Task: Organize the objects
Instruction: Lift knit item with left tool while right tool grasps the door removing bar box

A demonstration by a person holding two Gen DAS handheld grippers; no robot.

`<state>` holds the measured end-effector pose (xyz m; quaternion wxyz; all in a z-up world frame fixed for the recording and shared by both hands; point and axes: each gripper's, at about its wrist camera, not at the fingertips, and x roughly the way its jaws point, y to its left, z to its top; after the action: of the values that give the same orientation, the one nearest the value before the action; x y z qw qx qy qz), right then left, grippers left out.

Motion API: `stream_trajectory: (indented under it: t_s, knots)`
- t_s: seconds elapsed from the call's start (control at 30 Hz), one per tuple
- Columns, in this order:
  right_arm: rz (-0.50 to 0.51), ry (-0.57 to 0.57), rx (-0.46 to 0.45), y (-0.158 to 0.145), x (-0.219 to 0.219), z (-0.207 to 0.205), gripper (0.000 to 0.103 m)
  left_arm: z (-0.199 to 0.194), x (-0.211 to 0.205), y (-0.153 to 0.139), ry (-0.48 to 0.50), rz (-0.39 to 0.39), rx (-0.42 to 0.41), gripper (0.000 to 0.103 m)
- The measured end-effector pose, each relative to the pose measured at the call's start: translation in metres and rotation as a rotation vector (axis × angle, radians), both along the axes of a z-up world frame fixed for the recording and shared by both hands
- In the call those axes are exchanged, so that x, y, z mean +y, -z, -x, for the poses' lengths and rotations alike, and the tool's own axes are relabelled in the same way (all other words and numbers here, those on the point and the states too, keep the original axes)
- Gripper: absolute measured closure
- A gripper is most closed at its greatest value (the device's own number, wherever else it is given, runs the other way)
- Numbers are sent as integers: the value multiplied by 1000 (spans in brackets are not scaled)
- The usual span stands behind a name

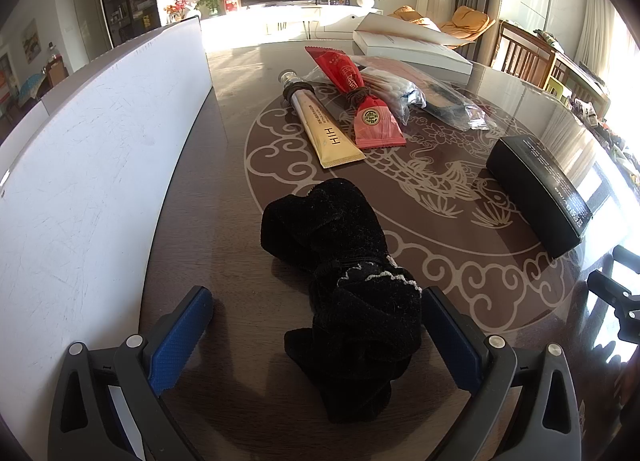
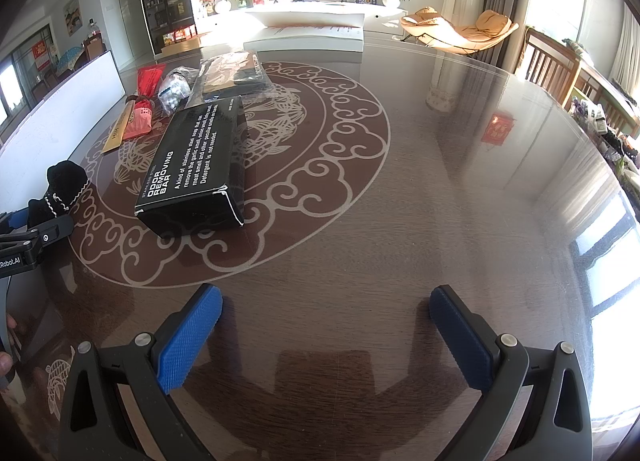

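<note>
Lying between the spread-apart left gripper [image 1: 316,325] fingers: black velvet pouch [image 1: 344,285], ungrasped.

Right hand-held gripper [image 2: 326,325], fingers wide apart over bare table [image 2: 440,189]; black box [image 2: 196,165] well ahead, left.

Black velvet pouch [image 1: 352,293] with white trim, crumpled, lying on the table. Beyond it, side by side: gold tube [image 1: 324,129], red packet [image 1: 360,101], bagged cotton swabs [image 1: 396,89]. Black box [image 2: 196,165] flat, well apart to the right.
</note>
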<state>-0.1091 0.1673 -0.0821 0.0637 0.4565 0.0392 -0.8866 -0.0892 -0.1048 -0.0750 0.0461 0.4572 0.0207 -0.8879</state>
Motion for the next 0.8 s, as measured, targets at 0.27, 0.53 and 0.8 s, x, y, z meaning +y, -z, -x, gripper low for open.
stream_trajectory:
  t_s: [0.27,0.53,0.8]
  knots:
    - [-1,-67,-79,-3,1,6,0,3,-15,-13,7,-239,-121,0]
    - [113,-131,-217,-43,-49,82,0,22,-6,-12,56,-172,-185,0]
    - [-7,-212,-251,-28,-93,87,45,22,0,-23,120,-137,-42,67]
